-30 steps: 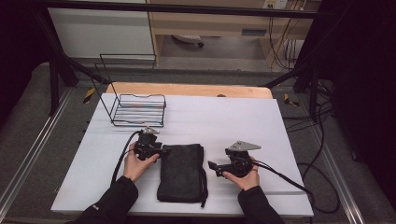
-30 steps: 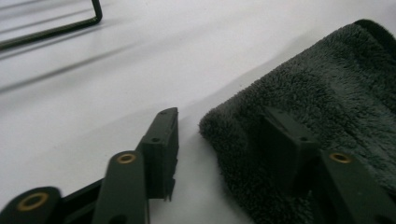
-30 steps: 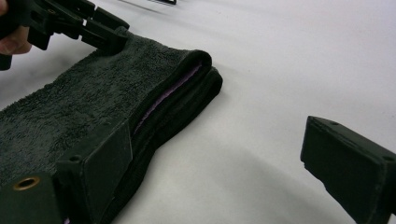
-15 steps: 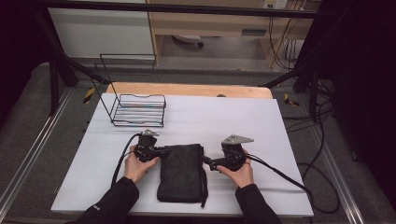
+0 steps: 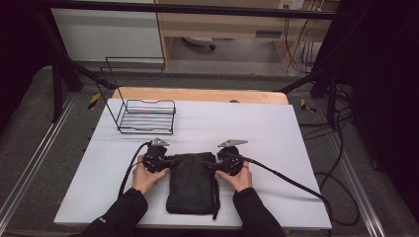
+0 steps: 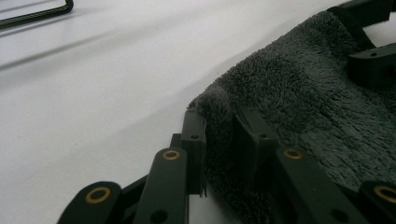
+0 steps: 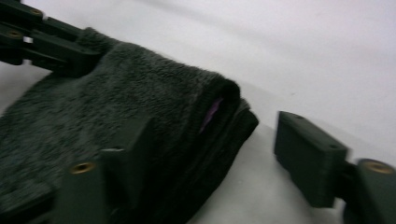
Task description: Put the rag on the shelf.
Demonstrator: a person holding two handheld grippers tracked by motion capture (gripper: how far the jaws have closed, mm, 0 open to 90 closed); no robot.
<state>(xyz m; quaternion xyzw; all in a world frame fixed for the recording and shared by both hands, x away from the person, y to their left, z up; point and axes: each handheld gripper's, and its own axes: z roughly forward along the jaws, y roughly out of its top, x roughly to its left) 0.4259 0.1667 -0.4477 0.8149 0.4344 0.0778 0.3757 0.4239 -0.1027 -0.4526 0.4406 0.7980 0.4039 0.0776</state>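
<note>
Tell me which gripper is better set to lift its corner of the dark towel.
Left. The left gripper is pinched on its far corner of the towel, while the right gripper has just been closing, one jaw still apart from the cloth at its corner.

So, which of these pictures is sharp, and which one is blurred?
The left gripper view is sharp near the tongs, showing the fibres of the dark towel; the right gripper view is smeared by motion blur; the high view is evenly lit on the white table, dark at its sides.
</note>
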